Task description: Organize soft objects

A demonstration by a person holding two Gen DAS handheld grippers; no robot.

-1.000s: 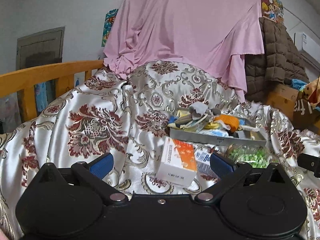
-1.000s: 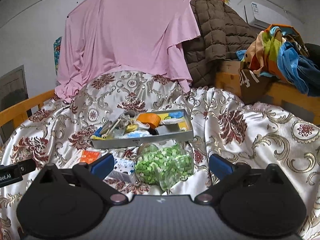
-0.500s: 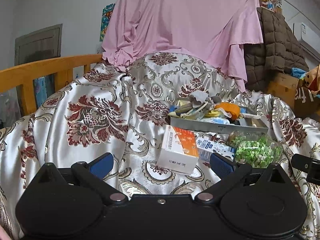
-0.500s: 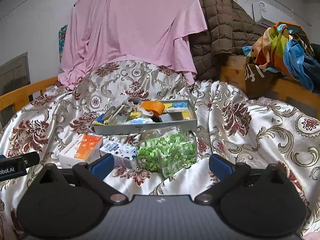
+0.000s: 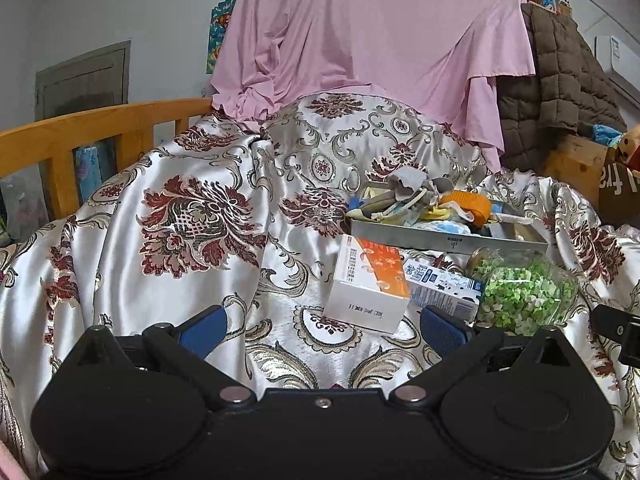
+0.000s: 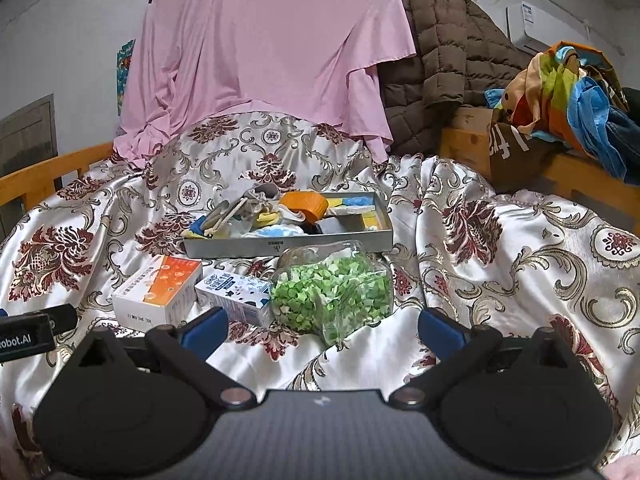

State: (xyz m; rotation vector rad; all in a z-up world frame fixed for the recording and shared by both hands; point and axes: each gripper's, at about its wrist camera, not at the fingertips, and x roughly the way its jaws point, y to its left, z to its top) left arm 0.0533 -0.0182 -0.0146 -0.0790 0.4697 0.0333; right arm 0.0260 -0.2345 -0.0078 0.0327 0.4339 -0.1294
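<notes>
A grey tray (image 6: 288,245) (image 5: 448,238) rests on the floral satin bedcover, piled with soft items: a grey cloth pouch (image 5: 408,182), an orange roll (image 6: 304,204), yellow and blue pieces. In front of it lie a white and orange box (image 5: 368,284) (image 6: 160,290), a small blue and white carton (image 6: 236,292) (image 5: 440,284) and a clear jar of green bits (image 6: 332,292) (image 5: 524,288). My left gripper (image 5: 322,330) stands open just short of the box. My right gripper (image 6: 322,326) is open too, just short of the jar. Neither holds anything.
A wooden bed rail (image 5: 92,132) runs along the left. Pink cloth (image 6: 272,48) drapes the wall behind, with a brown quilted jacket (image 6: 440,68) beside it. Colourful clothes (image 6: 568,92) are heaped on a wooden ledge at the right. Satin bedcover (image 6: 520,248) spreads right.
Both grippers have drawn back and risen a little, so the tray, boxes and jar sit higher and farther in view. Both stay open.
</notes>
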